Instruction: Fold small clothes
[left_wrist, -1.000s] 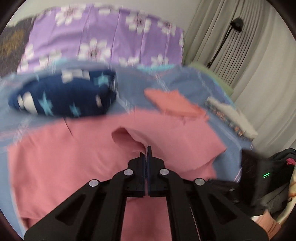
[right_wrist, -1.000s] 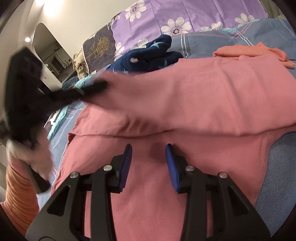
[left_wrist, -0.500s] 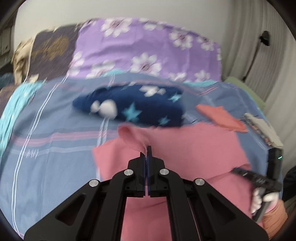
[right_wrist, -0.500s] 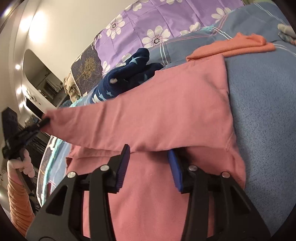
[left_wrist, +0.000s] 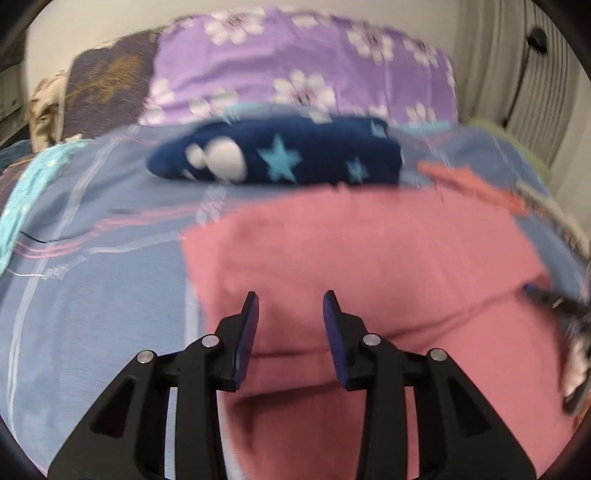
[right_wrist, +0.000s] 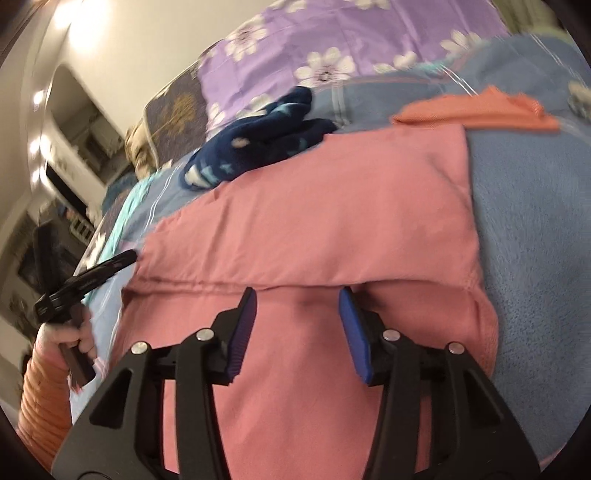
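Note:
A pink garment (left_wrist: 369, 251) lies on the bed, its upper layer folded over and lying flat (right_wrist: 314, 221). My left gripper (left_wrist: 291, 295) hovers over the garment's left part. Its jaws are opening and nothing is pinched between them. In the right wrist view the left gripper (right_wrist: 110, 264) sits at the fold's left corner, held by a hand. My right gripper (right_wrist: 297, 291) stands open over the folded layer's near edge. Its jaws are closing slightly, and the pads do not press the cloth. The right gripper's tip (left_wrist: 543, 295) shows at the left wrist view's right edge.
A navy star-print garment (left_wrist: 280, 158) lies bunched behind the pink one. A folded orange garment (right_wrist: 476, 110) rests at the far right. Purple floral pillows (left_wrist: 295, 66) line the head of the blue striped bedcover (left_wrist: 92, 277). An orange sleeve (right_wrist: 40, 398) is at the lower left.
The left gripper carried the pink cloth's edge across to the left, came down and opened, letting it go. The folded layer now lies flat. The right gripper stayed put.

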